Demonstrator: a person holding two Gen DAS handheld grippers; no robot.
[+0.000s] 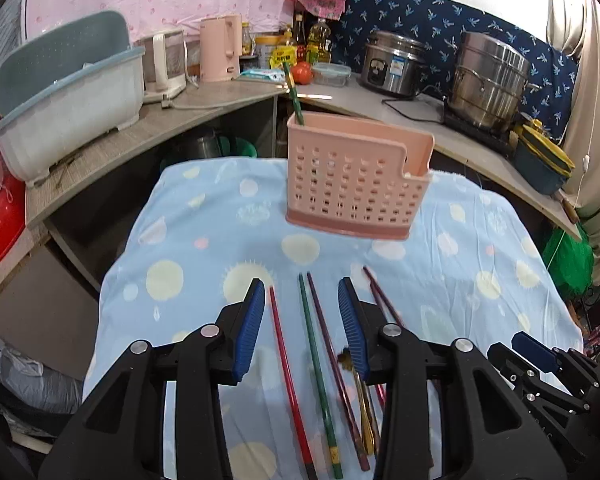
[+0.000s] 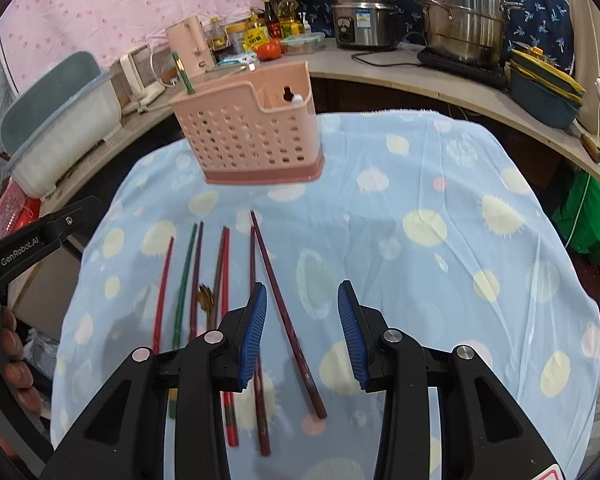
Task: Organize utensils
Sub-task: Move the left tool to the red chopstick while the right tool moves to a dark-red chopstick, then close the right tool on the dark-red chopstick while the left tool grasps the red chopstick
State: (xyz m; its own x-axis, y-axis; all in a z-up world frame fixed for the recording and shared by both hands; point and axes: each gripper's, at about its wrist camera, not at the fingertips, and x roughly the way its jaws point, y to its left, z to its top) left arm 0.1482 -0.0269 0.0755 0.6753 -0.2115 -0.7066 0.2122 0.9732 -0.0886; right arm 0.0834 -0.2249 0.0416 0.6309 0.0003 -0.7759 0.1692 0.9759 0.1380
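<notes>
Pastel cloth, pink holder, chopsticks in mixed colours

The cloth (image 1: 204,216) over the tabletop is pale blue with cream, white and pink dots and sun shapes. The perforated holder (image 1: 356,184) near its far edge is salmon pink with a darker pink base, a green chopstick (image 1: 294,96) standing in it. Loose chopsticks lie red (image 1: 286,372), green (image 1: 316,360) and dark maroon (image 2: 286,312). Each tool (image 1: 305,330) is black with ribbed blue pads (image 1: 249,332).
</notes>
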